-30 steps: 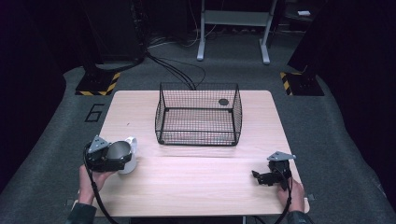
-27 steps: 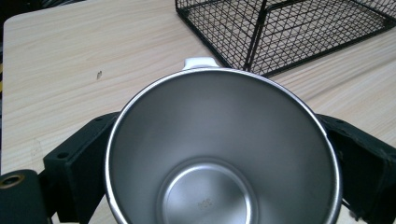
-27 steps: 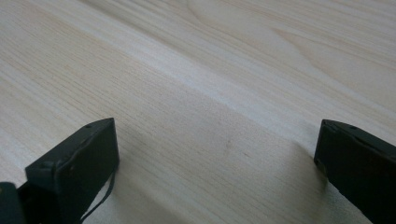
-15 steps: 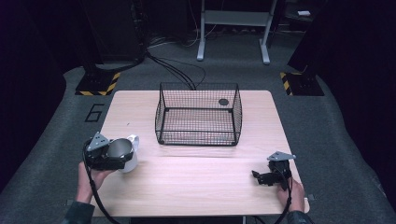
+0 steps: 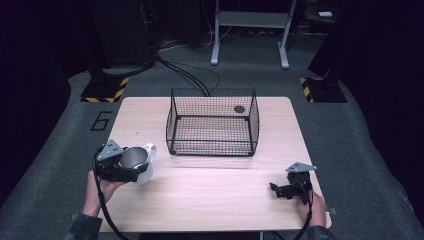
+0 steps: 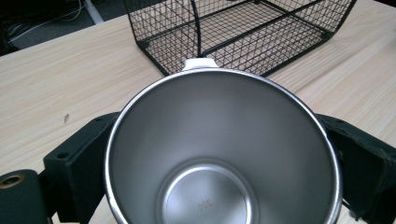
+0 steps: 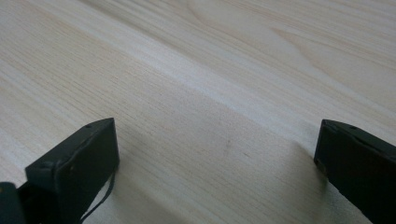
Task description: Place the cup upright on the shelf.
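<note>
Here, steel cup (image 6: 219, 154) apparently clamped, left gripper (image 5: 131, 165)

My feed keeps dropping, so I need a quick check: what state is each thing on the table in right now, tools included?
Left tool: shut on the steel cup, a jaw on each side.
Steel cup: empty, tipped with its mouth toward the left tool's camera, white handle toward the basket.
Wire basket: upright, open-topped, one small dark round thing at its far right corner.
Right tool: open, holding nothing, low over the table.
</note>
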Tool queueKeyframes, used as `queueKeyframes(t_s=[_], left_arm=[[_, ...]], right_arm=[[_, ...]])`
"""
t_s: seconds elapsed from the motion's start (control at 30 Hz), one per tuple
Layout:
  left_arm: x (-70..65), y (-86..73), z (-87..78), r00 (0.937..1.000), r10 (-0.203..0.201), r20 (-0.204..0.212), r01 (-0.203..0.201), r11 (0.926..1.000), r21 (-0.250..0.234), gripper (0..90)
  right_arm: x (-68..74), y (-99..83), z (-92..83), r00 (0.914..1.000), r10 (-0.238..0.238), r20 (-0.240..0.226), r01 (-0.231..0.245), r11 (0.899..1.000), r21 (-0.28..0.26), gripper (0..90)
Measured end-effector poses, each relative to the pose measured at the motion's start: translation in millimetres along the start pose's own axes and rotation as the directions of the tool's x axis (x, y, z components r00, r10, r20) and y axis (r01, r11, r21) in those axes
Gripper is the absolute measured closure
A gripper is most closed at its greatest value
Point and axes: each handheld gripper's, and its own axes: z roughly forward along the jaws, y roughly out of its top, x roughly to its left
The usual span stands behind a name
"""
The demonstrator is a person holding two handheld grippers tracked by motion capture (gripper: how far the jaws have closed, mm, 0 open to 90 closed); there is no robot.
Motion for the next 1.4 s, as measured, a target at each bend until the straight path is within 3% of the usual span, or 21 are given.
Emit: queueKeyframes(t_s=[0.4,0.83,1.4], left_arm=[[-13.6,13.5,2.0,0.9963,0.04,0.076,-0.04,0.9992,0.002,6.2],[-33.4,30.9,15.0,0.9858,0.093,0.14,-0.094,0.9956,-0.003,6.2],[-50.3,62.7,24.6,0.9638,0.156,0.216,-0.156,0.9876,-0.017,6.2]], right_arm=[[0.5,-0.1,-0.1,1.0,0.007,-0.001,-0.007,1.0,0.002,0.0],[0.5,-0.1,0.0,1.0,0.006,-0.001,-0.006,1.0,0.001,0.0],[0.5,-0.1,0.0,1.0,0.006,-0.002,-0.006,1.0,0.001,0.0]])
